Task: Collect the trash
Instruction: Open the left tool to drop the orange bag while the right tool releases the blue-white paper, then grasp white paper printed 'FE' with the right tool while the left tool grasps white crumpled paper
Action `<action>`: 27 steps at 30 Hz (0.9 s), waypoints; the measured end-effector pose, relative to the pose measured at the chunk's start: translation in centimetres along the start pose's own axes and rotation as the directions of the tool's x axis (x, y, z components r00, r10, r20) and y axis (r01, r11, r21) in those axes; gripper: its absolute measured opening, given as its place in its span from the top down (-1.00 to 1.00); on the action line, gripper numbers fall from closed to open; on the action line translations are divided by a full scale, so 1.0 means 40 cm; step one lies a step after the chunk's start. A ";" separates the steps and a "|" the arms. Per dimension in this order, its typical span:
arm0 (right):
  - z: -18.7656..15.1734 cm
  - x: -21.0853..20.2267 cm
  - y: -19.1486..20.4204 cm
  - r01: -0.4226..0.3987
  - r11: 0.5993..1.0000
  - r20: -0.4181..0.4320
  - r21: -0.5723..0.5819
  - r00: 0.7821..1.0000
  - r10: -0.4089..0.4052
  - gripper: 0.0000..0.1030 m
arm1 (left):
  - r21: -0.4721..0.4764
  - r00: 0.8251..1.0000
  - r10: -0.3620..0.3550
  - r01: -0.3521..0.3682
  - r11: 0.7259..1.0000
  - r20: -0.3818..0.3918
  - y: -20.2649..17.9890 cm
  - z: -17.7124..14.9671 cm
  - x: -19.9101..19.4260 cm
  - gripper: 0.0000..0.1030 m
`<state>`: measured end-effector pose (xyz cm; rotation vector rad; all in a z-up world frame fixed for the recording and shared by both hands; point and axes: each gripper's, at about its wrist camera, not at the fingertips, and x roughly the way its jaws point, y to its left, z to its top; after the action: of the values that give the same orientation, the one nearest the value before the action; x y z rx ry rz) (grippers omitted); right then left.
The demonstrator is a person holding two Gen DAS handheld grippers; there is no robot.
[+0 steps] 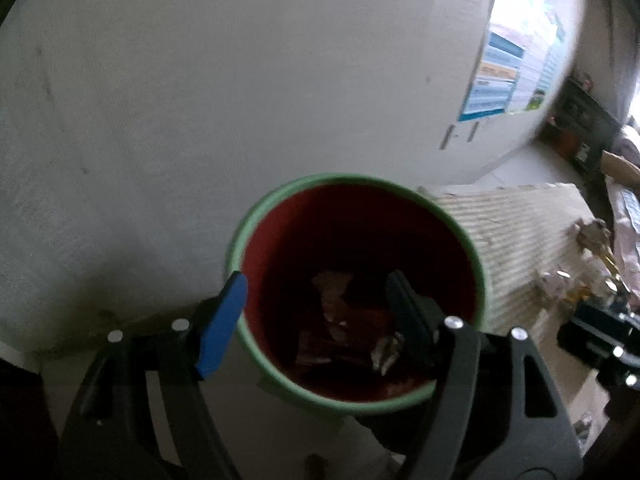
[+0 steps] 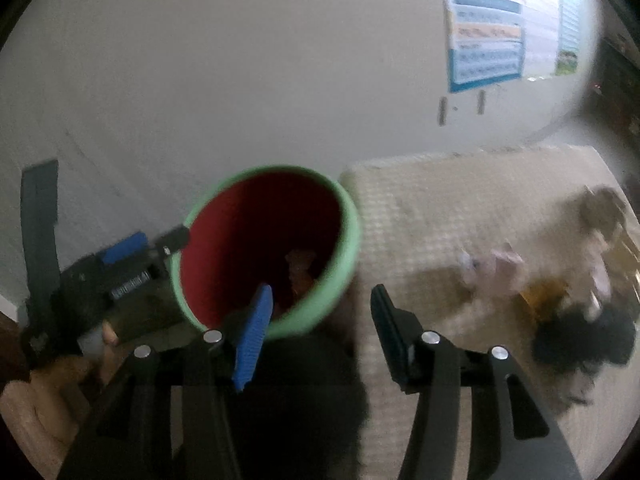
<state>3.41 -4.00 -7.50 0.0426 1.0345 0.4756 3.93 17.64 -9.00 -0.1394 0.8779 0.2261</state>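
Note:
A round bin with a green rim [image 1: 256,216] and red inside stands by the white wall. Crumpled wrappers [image 1: 340,320] lie at its bottom. My left gripper [image 1: 316,304] is open, its jaws straddling the bin's near-left rim: the blue finger [image 1: 222,324] outside, the black finger [image 1: 408,316] inside. In the right wrist view the bin [image 2: 348,256] is ahead and left. My right gripper [image 2: 320,332] is open and empty, just above the bin's near-right rim. The left gripper [image 2: 160,246] shows at the bin's left rim. More crumpled trash [image 2: 504,272] lies on the mat, blurred.
A beige woven mat [image 2: 440,216] covers the floor right of the bin. A dark object [image 2: 584,340] lies on the mat at right. A poster [image 2: 488,28] hangs on the wall. Dark furniture [image 1: 584,128] stands far right.

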 end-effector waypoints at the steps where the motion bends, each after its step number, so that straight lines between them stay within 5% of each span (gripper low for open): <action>1: -0.018 -0.013 -0.020 0.010 1.000 0.000 0.009 1.000 -0.010 0.03 | 0.015 1.000 -0.013 0.013 1.000 0.000 -0.019 -0.002 -0.006 -0.36; 13: -0.290 -0.193 -0.318 0.234 0.952 -0.100 0.198 0.971 -0.218 -0.07 | 0.204 0.978 -0.193 0.204 0.958 -0.073 -0.305 -0.034 -0.031 -0.36; 20: -0.453 -0.232 -0.392 0.215 0.902 -0.147 0.373 0.974 -0.171 -0.07 | 0.310 0.955 -0.259 0.292 0.905 -0.144 -0.515 -0.031 0.031 -0.36; 27: -0.458 -0.269 -0.397 0.161 0.906 -0.085 0.392 0.987 -0.138 -0.07 | 0.416 0.964 -0.192 0.254 0.873 -0.186 -0.662 -0.055 0.137 -0.36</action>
<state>-10.65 -25.94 -12.29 0.3125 1.1666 0.1199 12.34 -7.70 -13.88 0.1659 1.0229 -0.2047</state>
